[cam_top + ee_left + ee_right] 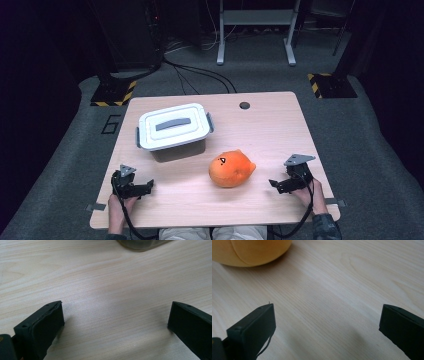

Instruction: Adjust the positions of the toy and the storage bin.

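Softness is the main hazard: the orange plush toy (231, 168), rounded and fuzzy, sits mid-tabletop between both tools and would likely squash or roll away under an off-centre pinch. Behind it to the left, the lidded white plastic box (173, 127) has smooth, hard walls and side latches that could let a jaw slip. Both the left tool (142, 187) and right tool (278, 184) rest released, jaws wide, on the pale wood-grain tabletop (270, 130).

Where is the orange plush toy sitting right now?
In the high view the orange plush toy lies on the table, right of centre and towards the person, just right of and nearer than the lidded box, with the right gripper further right.
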`<state>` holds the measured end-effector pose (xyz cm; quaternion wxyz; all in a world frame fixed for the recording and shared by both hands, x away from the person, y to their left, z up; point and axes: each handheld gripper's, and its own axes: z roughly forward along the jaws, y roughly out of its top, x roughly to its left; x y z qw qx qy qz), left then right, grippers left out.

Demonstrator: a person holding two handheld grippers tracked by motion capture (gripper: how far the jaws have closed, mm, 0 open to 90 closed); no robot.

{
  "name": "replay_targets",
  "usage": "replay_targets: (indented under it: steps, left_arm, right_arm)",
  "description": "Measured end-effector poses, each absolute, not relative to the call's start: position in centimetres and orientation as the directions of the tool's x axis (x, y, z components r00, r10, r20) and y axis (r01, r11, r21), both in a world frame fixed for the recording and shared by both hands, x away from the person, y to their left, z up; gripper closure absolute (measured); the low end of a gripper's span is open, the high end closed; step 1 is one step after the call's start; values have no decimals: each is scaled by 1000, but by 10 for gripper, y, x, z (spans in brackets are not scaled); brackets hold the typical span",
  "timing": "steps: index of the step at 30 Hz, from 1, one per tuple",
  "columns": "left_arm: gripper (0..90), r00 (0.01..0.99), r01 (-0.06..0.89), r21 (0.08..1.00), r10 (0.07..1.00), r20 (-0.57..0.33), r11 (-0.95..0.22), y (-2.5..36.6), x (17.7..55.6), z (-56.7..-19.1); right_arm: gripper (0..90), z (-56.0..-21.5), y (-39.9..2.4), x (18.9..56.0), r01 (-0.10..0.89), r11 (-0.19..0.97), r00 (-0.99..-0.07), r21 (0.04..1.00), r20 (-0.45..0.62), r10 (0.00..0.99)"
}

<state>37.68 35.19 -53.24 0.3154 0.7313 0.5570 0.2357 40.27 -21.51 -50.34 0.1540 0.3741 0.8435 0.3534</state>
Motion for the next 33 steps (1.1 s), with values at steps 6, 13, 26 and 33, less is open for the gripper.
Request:
replay_targets:
  steps: [6,13,26,33]
  left_arm:
    - [3,268,666,724,963,-7,-181,352,377,-532]
    - [4,269,666,724,963,-7,-180,352,377,-532]
    - [4,268,666,725,963,-9,-179,352,377,-532]
    - [8,273,664,725,962,-7,-183,352,377,-532]
  right_arm:
    - [0,-490,-207,402,500,482,-698,720,6,716]
    - [1,-477,-195,402,477,498,-725,724,3,689]
    - [5,-435,-157,423,385,571,-821,725,-14,571]
    - [7,-422,-132,435,336,620,-869,709,-22,495]
